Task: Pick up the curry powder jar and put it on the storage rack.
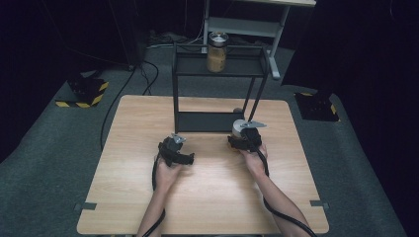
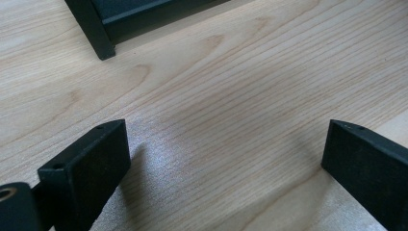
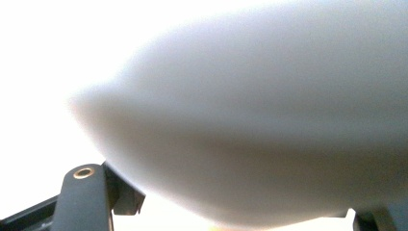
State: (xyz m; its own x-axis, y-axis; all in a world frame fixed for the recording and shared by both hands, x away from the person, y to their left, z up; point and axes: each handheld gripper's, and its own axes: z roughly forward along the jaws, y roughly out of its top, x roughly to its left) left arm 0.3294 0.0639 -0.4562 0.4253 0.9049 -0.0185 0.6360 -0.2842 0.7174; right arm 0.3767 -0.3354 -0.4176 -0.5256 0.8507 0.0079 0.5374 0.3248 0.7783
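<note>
White object, blurred and pale, sits directly against the right gripper at the table's right centre; whether the jaws clamp it cannot be told. Left gripper rests with jaws spread wide over bare wood. Beyond stands a black shelf rack carrying a jar.

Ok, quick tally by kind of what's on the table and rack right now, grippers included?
Grippers: 2, left gripper and right gripper
Black rack: 1
Glass jar on the rack's top shelf: 1
Pale round object at the right gripper's jaws, too blurred to identify: 1
Total: 5
</note>
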